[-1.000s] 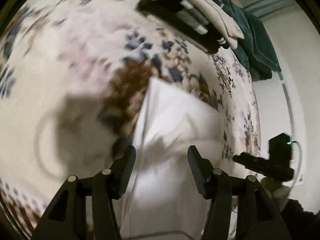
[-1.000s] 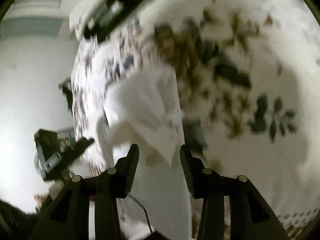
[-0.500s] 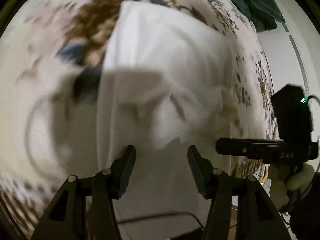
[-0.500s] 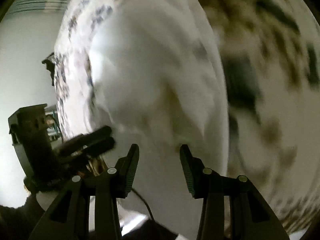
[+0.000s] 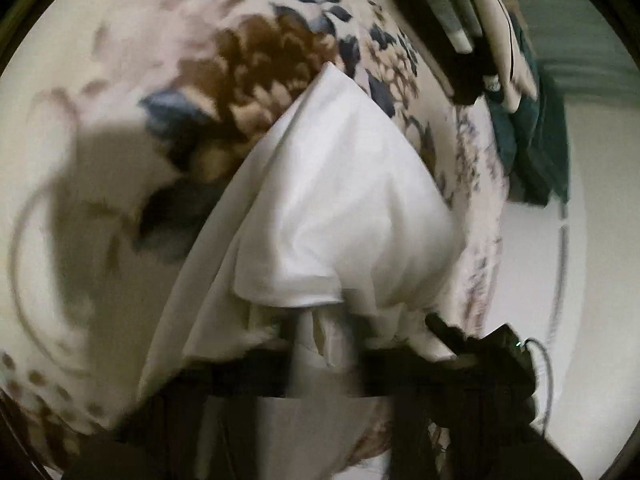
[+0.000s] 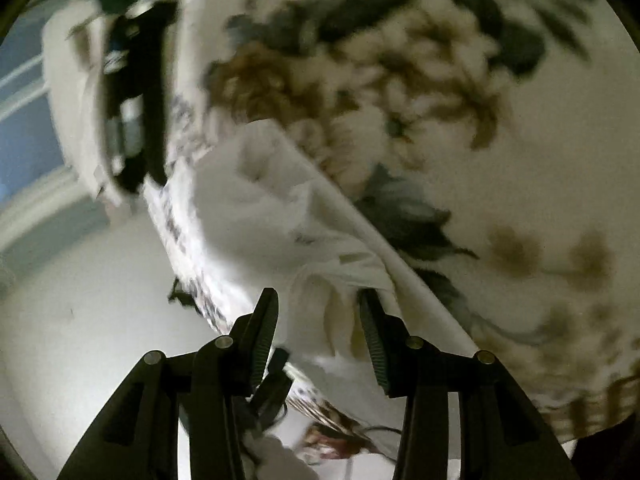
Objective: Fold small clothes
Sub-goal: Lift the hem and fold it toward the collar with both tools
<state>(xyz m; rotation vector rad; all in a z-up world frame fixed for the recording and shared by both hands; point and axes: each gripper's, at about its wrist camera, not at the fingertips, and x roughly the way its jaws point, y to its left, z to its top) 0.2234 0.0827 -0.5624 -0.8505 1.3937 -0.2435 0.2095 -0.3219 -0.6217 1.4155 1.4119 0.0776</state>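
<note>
A white garment (image 5: 344,200) lies on the flowered bedspread (image 5: 120,80), bunched at its near edge. My left gripper (image 5: 320,368) is a motion-blurred dark smear at that near edge, with white cloth bunched between its fingers. In the right wrist view the same white garment (image 6: 280,208) lies on the bedspread (image 6: 520,180); my right gripper (image 6: 316,328) stands with jaws apart around a bunched fold of its near edge. The right gripper also shows in the left wrist view (image 5: 472,340), touching the cloth's right corner.
A pile of dark and beige clothes (image 5: 460,28) and a dark green garment (image 5: 532,120) lie at the far end of the bed. The same pile shows in the right wrist view (image 6: 124,100). A white wall (image 6: 80,300) lies beyond the bed's edge.
Both grippers have moved to the garment's near edge. The left gripper's jaws, open before, are now a blur with cloth between them. The cloth's near edge is now bunched and lifted.
</note>
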